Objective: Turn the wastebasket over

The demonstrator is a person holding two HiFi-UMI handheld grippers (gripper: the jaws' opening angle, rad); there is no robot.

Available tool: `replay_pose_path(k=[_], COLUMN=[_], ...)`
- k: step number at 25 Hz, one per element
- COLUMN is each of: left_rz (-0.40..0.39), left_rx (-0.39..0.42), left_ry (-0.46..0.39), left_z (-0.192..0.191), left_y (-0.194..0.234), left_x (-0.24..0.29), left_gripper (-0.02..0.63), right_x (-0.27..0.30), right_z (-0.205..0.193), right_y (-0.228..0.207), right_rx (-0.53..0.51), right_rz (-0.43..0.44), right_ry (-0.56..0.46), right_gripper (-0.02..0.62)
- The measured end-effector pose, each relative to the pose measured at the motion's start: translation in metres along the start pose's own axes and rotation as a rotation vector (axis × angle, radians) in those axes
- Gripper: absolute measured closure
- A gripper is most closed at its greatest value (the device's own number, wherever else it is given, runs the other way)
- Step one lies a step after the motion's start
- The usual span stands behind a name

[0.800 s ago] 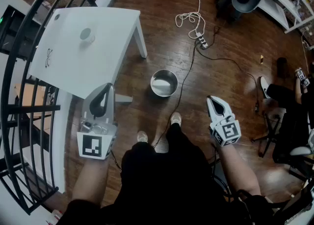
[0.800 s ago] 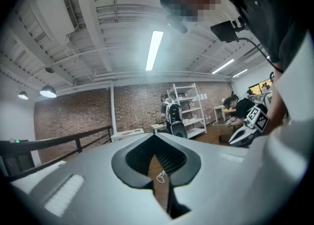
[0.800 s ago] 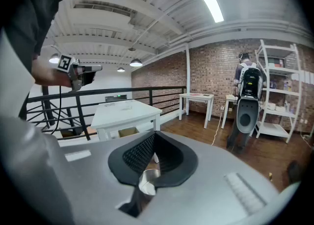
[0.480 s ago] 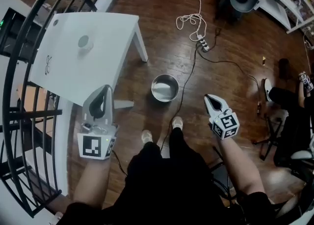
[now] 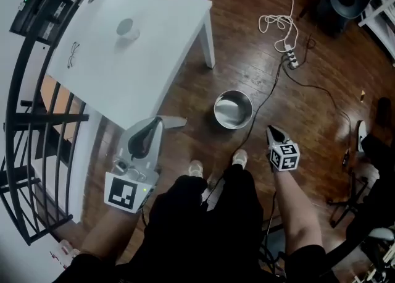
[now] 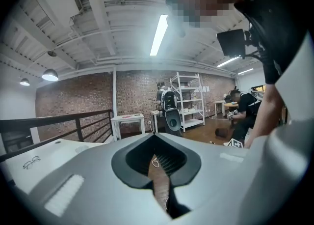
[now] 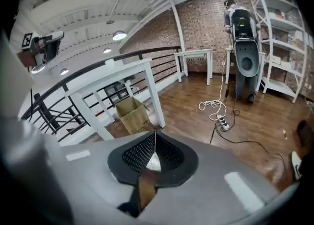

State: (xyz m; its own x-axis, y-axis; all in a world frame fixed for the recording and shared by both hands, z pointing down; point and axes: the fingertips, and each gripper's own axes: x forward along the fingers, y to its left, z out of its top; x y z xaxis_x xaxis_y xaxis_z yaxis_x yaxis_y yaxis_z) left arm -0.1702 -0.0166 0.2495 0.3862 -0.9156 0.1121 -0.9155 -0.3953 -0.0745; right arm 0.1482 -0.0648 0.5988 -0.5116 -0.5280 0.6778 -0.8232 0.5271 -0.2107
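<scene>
The wastebasket (image 5: 232,109), a small shiny metal bin, stands upright on the dark wooden floor with its mouth up, just ahead of the person's shoes (image 5: 239,158). My right gripper (image 5: 271,130) hangs to its right, tilted down toward the floor, jaws shut and empty, apart from the bin. In the right gripper view the right gripper (image 7: 155,134) has its pads together, and a silvery patch shows below them. My left gripper (image 5: 157,122) is held to the left of the bin, near the table's corner, shut on nothing. In the left gripper view the left gripper (image 6: 154,136) points level across the room.
A white table (image 5: 154,59) with a small cup (image 5: 125,27) and glasses (image 5: 74,50) stands at the left. A black railing (image 5: 37,115) runs behind it. A power strip with coiled white cable (image 5: 281,28) and a black cord (image 5: 308,87) lie beyond the bin. A cardboard box (image 7: 131,113) sits by the railing.
The head view has swung, so the table and bin sit further right. My right gripper has come closer to the wastebasket and tipped downward. The left gripper keeps its place relative to the bin.
</scene>
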Motion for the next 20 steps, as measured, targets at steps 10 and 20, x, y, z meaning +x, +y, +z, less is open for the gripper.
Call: replay_pose_path(k=[10, 20], left_rz=[-0.035, -0.042], left_rx=[0.025, 0.083], left_ry=[0.012, -0.061], left_z=[-0.153, -0.242], left_y=[-0.043, -0.028], left_x=[0.026, 0.077], left_gripper=[0.606, 0.606], right_x=[0.143, 0.269], right_z=[-0.099, -0.134], right_y=[-0.082, -0.113], right_rx=[0.018, 0.092], right_rz=[-0.006, 0.130], right_ry=[0.065, 0.070], right_gripper=[0.557, 0.478])
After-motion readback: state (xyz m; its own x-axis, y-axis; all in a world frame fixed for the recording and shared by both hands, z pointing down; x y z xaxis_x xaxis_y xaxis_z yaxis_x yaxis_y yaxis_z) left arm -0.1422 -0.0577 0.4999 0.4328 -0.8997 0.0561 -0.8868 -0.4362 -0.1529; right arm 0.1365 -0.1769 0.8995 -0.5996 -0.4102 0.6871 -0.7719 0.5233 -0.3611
